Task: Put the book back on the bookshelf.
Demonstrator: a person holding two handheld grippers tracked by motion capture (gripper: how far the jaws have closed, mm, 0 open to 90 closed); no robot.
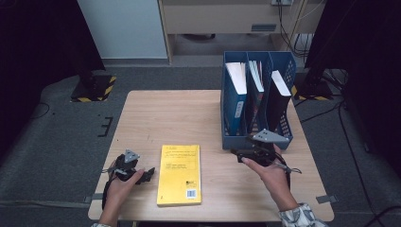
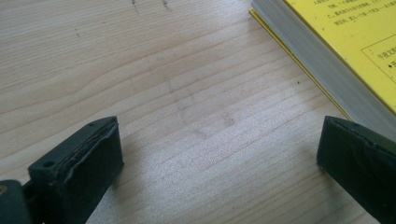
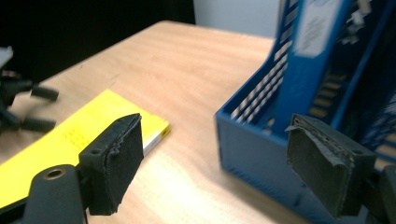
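Right now your right gripper hangs with its jaws spread and empty, close to the near left corner of the blue file rack. Your left gripper, also spread wide and holding nothing, rests on the wooden table just left of the yellow book, which lies flat near the front edge. Swing toward the book carelessly and a jaw could clip the rack, or shove the book sideways.
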